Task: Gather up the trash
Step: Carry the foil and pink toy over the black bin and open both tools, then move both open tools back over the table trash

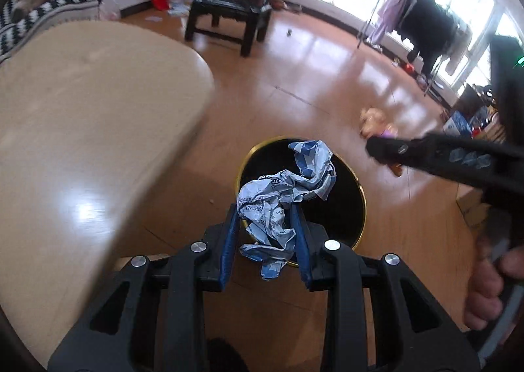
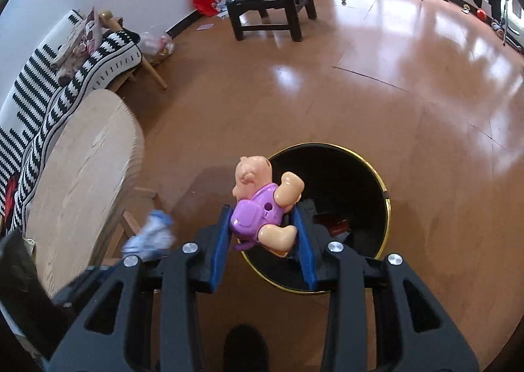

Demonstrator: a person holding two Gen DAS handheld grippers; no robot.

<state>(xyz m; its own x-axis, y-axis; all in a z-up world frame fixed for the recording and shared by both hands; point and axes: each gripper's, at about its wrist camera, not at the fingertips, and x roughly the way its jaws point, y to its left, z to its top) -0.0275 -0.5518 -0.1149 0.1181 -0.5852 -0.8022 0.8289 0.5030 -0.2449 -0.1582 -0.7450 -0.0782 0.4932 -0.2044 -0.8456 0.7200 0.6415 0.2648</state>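
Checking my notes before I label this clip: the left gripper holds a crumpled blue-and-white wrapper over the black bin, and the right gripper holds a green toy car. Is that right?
Not quite. The right gripper holds a small plastic toy figure in purple clothing, not a green car; the right wrist view shows it between the jaws. The rest stands: the left gripper holds the crumpled blue-and-white wrapper over the black bin.

Glossy brown floor (image 2: 376,83) carries everything: black gold-rimmed bin (image 2: 383,190) right below me, dark wooden chair (image 2: 271,1) further off, red bag (image 2: 204,0) by the wall. Light wood worktop (image 1: 82,116) to my left, looks bare.
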